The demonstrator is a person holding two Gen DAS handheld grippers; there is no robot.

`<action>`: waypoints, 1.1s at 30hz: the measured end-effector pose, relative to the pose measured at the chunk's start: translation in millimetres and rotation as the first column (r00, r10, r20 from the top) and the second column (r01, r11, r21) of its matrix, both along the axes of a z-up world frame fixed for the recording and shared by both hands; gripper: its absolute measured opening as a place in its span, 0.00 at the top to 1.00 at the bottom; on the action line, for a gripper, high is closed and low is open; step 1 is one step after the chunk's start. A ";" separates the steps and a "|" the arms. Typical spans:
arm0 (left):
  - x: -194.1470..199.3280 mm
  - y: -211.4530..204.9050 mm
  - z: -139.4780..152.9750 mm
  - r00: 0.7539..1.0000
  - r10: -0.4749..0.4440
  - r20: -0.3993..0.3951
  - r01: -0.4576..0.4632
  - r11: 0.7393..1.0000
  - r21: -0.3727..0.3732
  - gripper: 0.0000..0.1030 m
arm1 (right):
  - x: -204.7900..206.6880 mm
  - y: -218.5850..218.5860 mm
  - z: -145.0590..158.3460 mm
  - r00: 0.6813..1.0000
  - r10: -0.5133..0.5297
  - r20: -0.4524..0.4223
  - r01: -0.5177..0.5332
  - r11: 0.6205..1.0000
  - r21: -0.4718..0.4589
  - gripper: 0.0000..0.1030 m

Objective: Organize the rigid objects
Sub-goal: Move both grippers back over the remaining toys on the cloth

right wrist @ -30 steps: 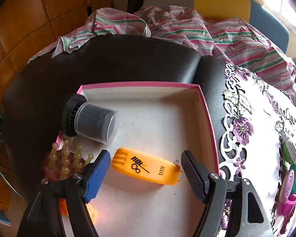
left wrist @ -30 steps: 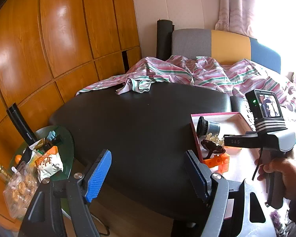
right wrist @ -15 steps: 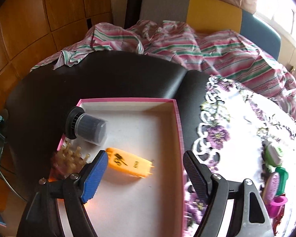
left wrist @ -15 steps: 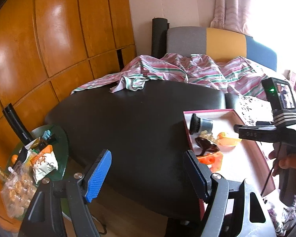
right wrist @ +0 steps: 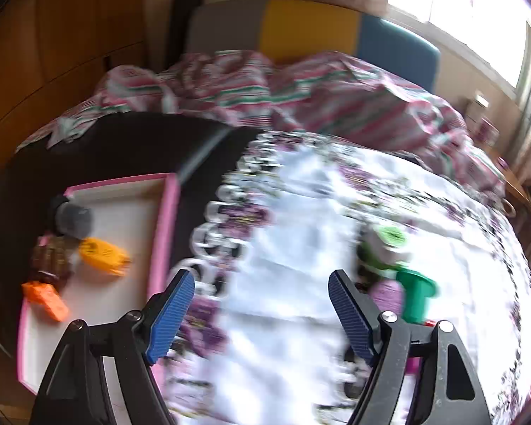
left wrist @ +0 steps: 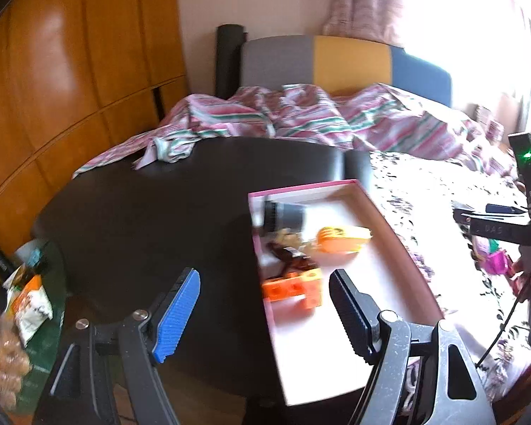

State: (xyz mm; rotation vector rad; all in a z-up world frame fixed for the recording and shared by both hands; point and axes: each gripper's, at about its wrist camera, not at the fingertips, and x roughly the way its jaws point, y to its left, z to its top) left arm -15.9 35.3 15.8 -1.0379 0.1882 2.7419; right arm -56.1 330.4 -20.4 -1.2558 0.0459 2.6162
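Note:
A pink-rimmed box lies on the black table. It holds a dark cylinder, a yellow-orange case, a brown spiky piece and an orange block. My left gripper is open and empty, above the box's near left side. My right gripper is open and empty over the flowered cloth. Green and purple toys lie just right of it.
A striped blanket and a headboard lie behind the table. A glass side table with snacks stands at the lower left. Wooden wall panels run along the left. The right gripper's body shows at the right edge.
My right gripper has swung right, from over the box to over the flowered cloth near the toys. My left gripper has moved right, closer to the box. Both stay open.

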 end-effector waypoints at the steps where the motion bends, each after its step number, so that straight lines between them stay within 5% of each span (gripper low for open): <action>1: -0.4 6.8 0.6 1.000 -0.018 -0.001 0.018 1.000 0.000 0.26 | 5.9 13.5 1.2 1.000 -0.029 -0.001 0.029 1.000 0.002 0.23; 8: -4.3 54.5 1.7 0.991 -0.129 0.020 0.129 0.992 0.001 0.26 | 43.1 117.2 0.5 0.966 -0.256 -0.014 0.256 0.966 -0.042 0.23; 16: -14.3 125.9 -0.2 0.956 -0.280 0.088 0.279 0.960 0.022 0.21 | 79.4 206.7 -21.9 0.860 -0.510 -0.012 0.496 0.841 -0.217 0.23; 33: -30.3 283.5 -47.7 0.830 -0.498 0.250 0.515 0.857 0.000 0.22 | 87.3 211.7 -18.1 0.850 -0.527 -0.022 0.497 0.814 -0.301 0.23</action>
